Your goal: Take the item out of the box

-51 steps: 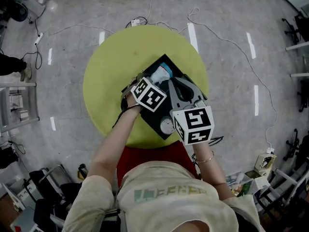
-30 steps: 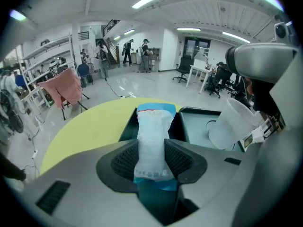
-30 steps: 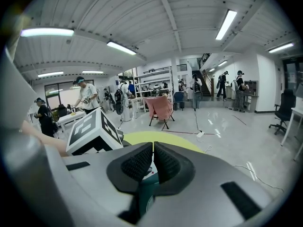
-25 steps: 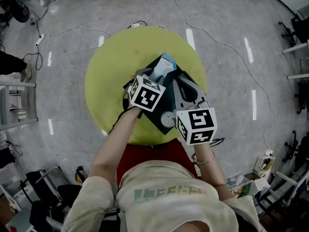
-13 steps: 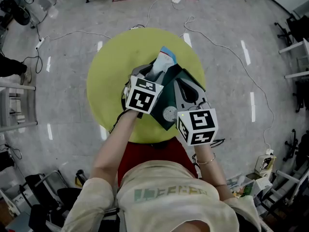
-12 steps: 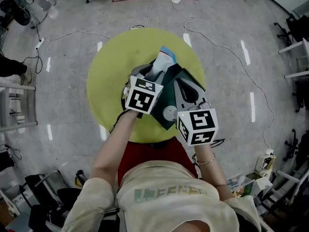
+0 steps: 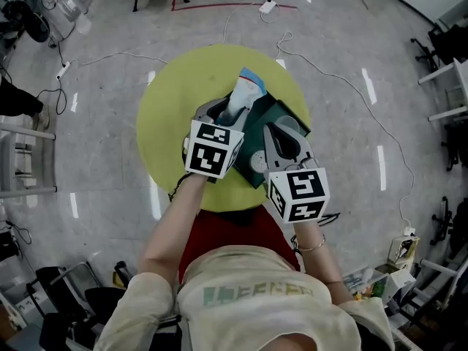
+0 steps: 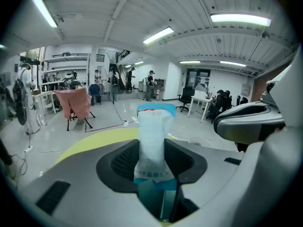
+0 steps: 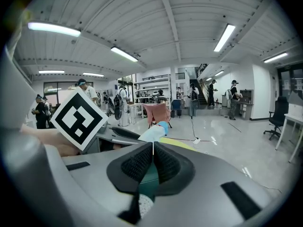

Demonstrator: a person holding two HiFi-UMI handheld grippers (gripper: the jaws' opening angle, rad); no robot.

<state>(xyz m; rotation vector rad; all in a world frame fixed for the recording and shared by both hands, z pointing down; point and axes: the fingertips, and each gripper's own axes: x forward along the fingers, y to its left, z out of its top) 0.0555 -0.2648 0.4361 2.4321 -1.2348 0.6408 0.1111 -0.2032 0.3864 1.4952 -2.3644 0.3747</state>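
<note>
While the head view shows the packet (image 7: 245, 93) poking toward 12 o'clock, my gripper views show the jaws: left gripper (image 8: 152, 162) squeezes it, right gripper (image 9: 152, 162) pinches the box (image 7: 276, 114) edge.

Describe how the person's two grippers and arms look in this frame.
The left gripper and the right gripper both have smooth light-grey shells with black ribbed pads. Each carries a white cube printed with black square markers, the left cube and the right cube. The forearms are bare below the short sleeves of a cream T-shirt. A thin bracelet circles the right wrist.
</note>
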